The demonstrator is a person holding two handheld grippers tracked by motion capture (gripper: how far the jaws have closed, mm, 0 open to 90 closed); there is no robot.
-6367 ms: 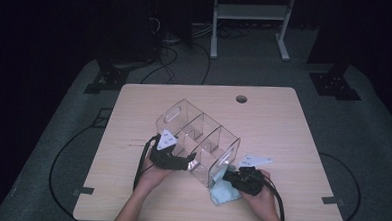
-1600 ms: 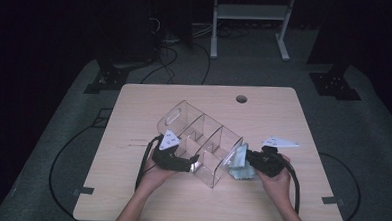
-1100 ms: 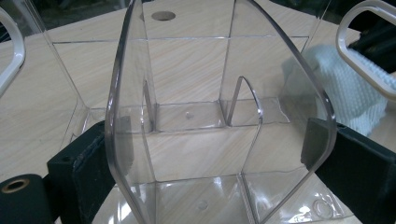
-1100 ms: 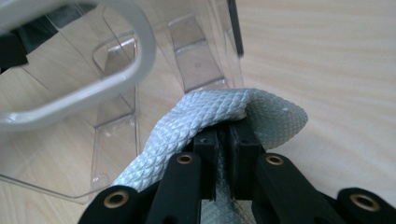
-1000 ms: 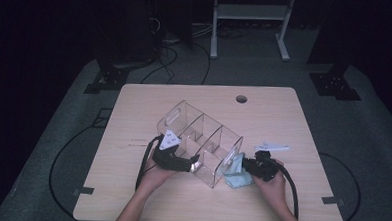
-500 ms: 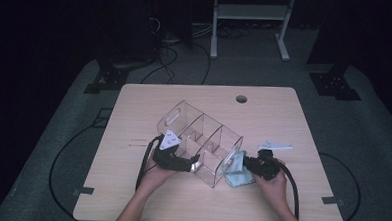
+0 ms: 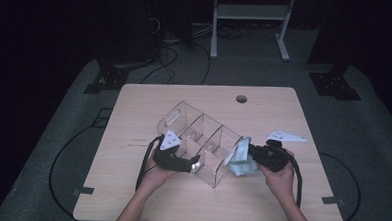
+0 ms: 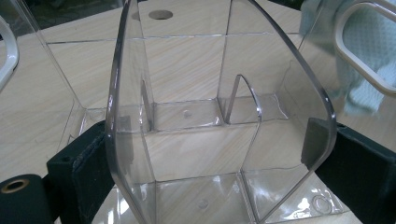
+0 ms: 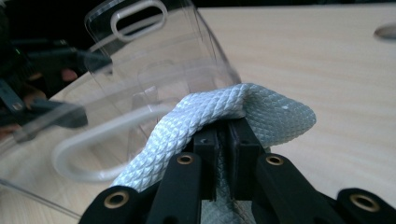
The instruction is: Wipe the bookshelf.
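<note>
While the left gripper (image 7: 194,165) clamps the organizer (image 7: 202,141), right fingers (image 9: 223,135) pinch the cloth (image 9: 261,109).

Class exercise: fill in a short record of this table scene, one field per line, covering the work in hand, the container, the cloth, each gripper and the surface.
Work in hand: wiping a clear organiser with a cloth
Container: clear organiser, partitioned, slot handles at both ends
Cloth: pale blue cloth, pressed to the organiser's right end
Left gripper: left gripper, jaws astride the organiser's near wall
Right gripper: right gripper, jaws shut on the cloth
Surface: wooden table with a round hole
</note>
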